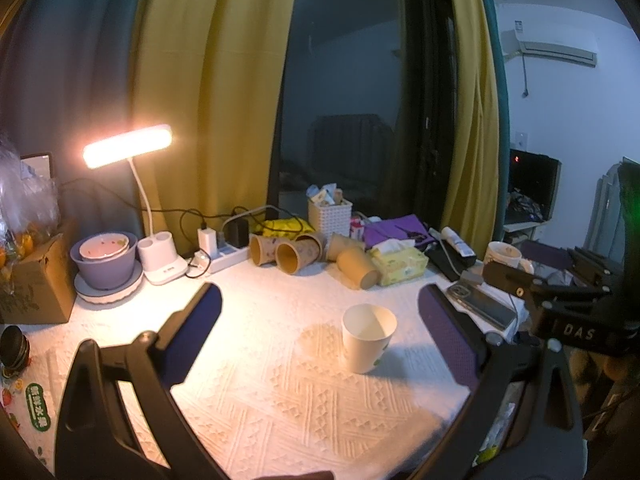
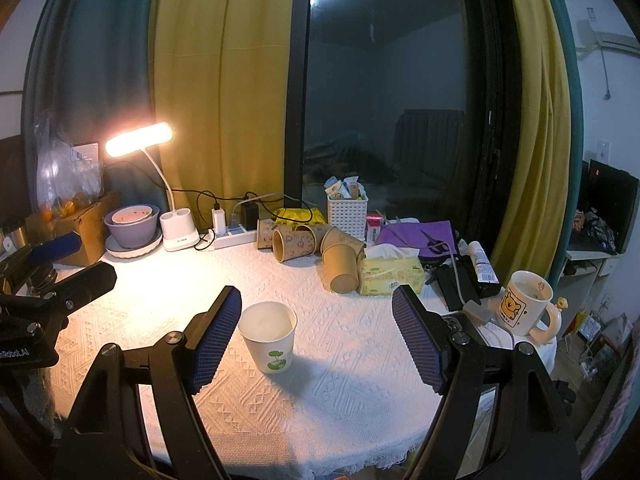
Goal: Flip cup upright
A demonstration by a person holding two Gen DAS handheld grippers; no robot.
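Paper cup (image 2: 269, 337) (smooth, tapered) stands upright on woven tablecloth (image 2: 320, 400), both claws spread, left claw (image 1: 320, 332), right claw (image 2: 316, 338).

1 white cup (image 2: 269, 338), 5 brown cups (image 2: 340, 270), 1 mug (image 2: 524, 308), 2 bowls (image 2: 132, 222).

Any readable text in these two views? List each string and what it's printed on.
"DAS": on the black body of the right tool, seen from the left wrist view.
"nRobot.AI", start cut off: on the left tool, seen from the right wrist view.
Green sticker, mug, tissue pack, tube: print too small or blurred.
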